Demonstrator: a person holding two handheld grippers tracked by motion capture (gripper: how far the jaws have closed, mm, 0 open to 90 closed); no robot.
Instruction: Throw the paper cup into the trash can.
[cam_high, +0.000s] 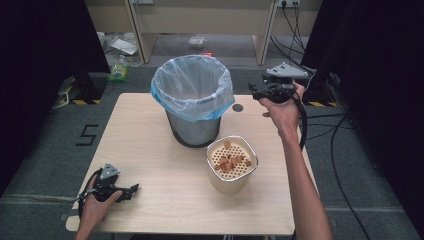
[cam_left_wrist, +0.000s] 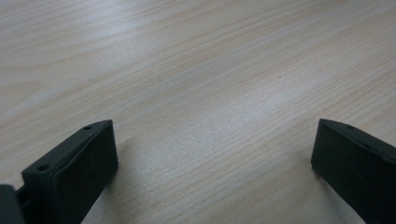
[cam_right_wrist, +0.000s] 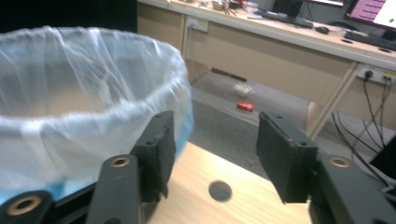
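Brown scraps (cam_high: 231, 162) atop perforated canister (cam_high: 232, 171); behind, bag-lined bin (cam_high: 193, 102)

Left hand-held gripper (cam_left_wrist: 212, 154): we note two black jaws spread wide, nothing between them. Beneath: pale wood-grain tabletop (cam_left_wrist: 196, 70), bare, soft glare across its middle.

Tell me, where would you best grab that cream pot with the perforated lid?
Probably by the cream pot's upright side wall, from the right, nearest the open right gripper. Its perforated lid carries loose scraps and offers no handle, and the bin crowds its far side.
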